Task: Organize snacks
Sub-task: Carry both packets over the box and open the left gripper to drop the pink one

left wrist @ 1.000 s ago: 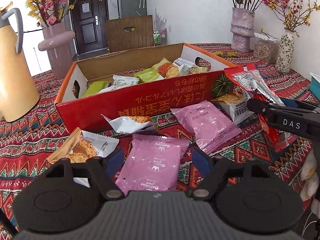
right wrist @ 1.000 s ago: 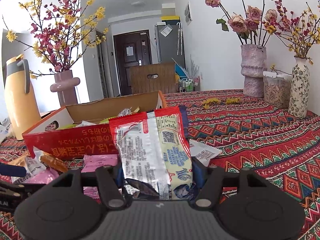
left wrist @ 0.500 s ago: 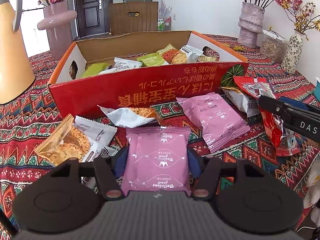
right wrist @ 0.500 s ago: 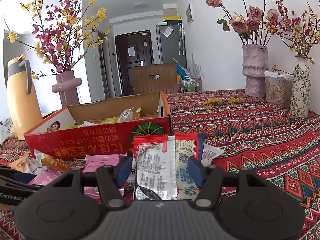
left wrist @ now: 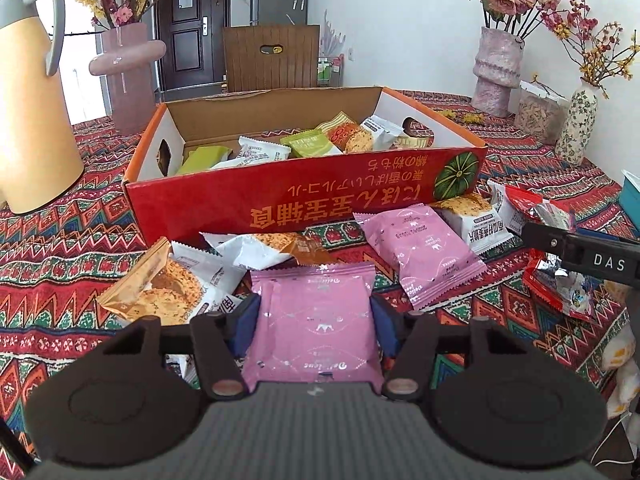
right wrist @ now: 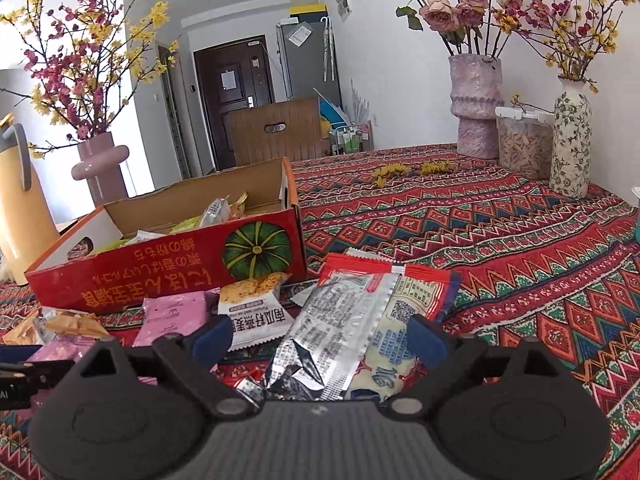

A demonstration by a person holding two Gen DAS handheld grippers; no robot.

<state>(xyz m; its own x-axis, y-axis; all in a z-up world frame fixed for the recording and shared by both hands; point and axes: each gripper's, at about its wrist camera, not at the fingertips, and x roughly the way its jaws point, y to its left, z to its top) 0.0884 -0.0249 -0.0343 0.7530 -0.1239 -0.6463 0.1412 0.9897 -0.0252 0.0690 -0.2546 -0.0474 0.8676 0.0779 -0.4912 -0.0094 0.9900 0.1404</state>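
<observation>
A pink snack packet (left wrist: pixel 312 292) sits between the blue pads of my left gripper (left wrist: pixel 314 316), whose jaws are closing and press on its two sides. The red cardboard box (left wrist: pixel 280 200) with several snacks inside stands just beyond it. My right gripper (right wrist: pixel 320 336) is opening; a red and silver packet (right wrist: pixel 360 304) lies on the tablecloth between its spread fingers, untouched by the pads. The left wrist view shows that gripper's finger (left wrist: pixel 580 252) over the same red packet (left wrist: pixel 556 284).
Loose packets lie in front of the box: a second pink packet (left wrist: pixel 420 252), biscuit packets (left wrist: pixel 160 288) and a white packet (right wrist: pixel 252 312). A yellow thermos (left wrist: pixel 32 100) stands at the left; vases (right wrist: pixel 476 104) and a jar (right wrist: pixel 524 148) stand at the far right.
The left jaws drew in from wide apart onto the pink packet. The right gripper lowered the red packet, then spread its jaws, and the packet now lies flat.
</observation>
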